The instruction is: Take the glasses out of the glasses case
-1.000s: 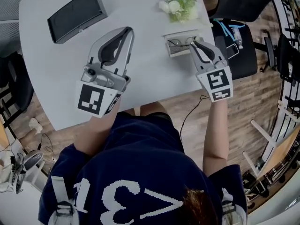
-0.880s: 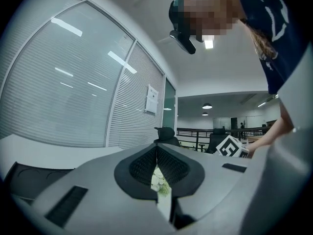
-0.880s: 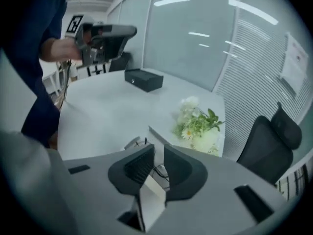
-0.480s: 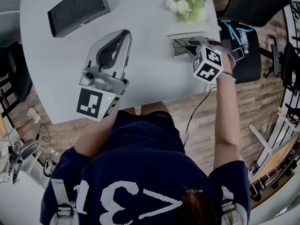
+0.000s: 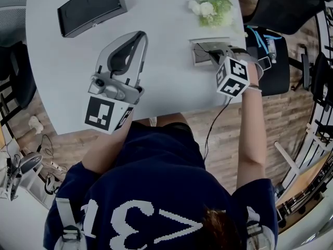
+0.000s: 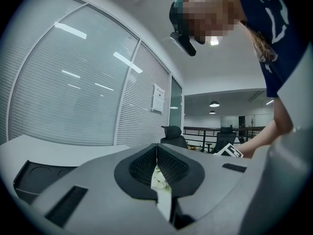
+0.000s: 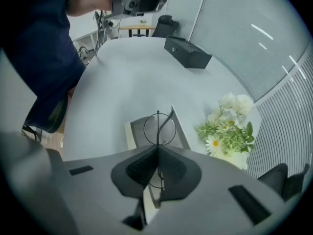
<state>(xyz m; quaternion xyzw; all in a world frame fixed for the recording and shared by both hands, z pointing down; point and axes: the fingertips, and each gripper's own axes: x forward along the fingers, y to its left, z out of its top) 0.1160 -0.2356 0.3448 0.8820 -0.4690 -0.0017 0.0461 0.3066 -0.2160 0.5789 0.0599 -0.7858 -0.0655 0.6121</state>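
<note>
The glasses case (image 5: 202, 50) lies open near the white table's right edge, and it also shows in the right gripper view (image 7: 138, 131). My right gripper (image 5: 217, 58) reaches into it, shut on the thin wire glasses (image 7: 157, 129). One round lens stands above the case between the pads (image 7: 142, 166), just past the right gripper (image 7: 157, 150). My left gripper (image 5: 138, 36) hovers over the table's middle, well left of the case. In its own view the left gripper (image 6: 156, 147) is shut with nothing in it.
A black rectangular box (image 5: 91, 8) lies at the far left of the table (image 5: 166, 87). White flowers with green leaves (image 5: 212, 7) stand just behind the case. A black office chair (image 5: 273, 61) sits off the table's right edge.
My right gripper has turned at the case so its marker cube faces up, and it has tilted more steeply. The left gripper has hardly moved.
</note>
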